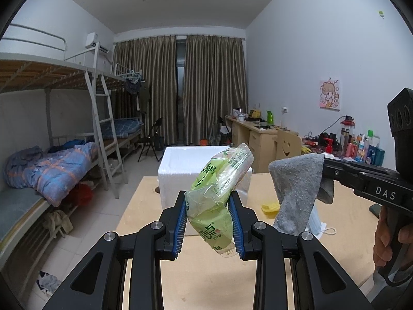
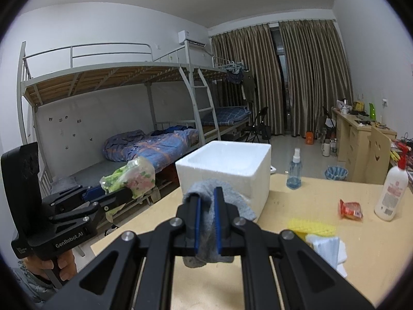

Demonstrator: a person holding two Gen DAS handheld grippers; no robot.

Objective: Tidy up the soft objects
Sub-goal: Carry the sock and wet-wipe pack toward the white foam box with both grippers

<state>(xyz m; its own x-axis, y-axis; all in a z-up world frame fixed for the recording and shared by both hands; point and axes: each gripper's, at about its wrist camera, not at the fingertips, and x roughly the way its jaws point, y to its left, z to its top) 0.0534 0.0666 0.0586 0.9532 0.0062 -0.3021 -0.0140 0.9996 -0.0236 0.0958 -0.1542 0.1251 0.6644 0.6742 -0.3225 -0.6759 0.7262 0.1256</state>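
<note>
My left gripper [image 1: 207, 195] is shut on a green plastic tissue pack [image 1: 222, 170], which sticks up and to the right between the blue pads. My right gripper [image 2: 207, 193] is shut on a grey terry cloth [image 2: 233, 200]; the cloth hangs down from its tips. Both are held above the wooden table [image 2: 284, 271], just in front of an open white foam box [image 2: 224, 170]. In the left wrist view the grey cloth [image 1: 299, 188] dangles from the right gripper [image 1: 325, 166] to the right of the foam box [image 1: 178, 165]. In the right wrist view the left gripper [image 2: 121, 193] carries the pack [image 2: 131, 175] left of the box.
On the table to the right lie a yellow cloth [image 2: 312, 226], a stack of white masks [image 2: 325, 248], a red packet [image 2: 351, 209], a white lotion bottle [image 2: 392, 188] and a blue spray bottle [image 2: 294, 170]. A bunk bed [image 2: 129, 77] stands at the left.
</note>
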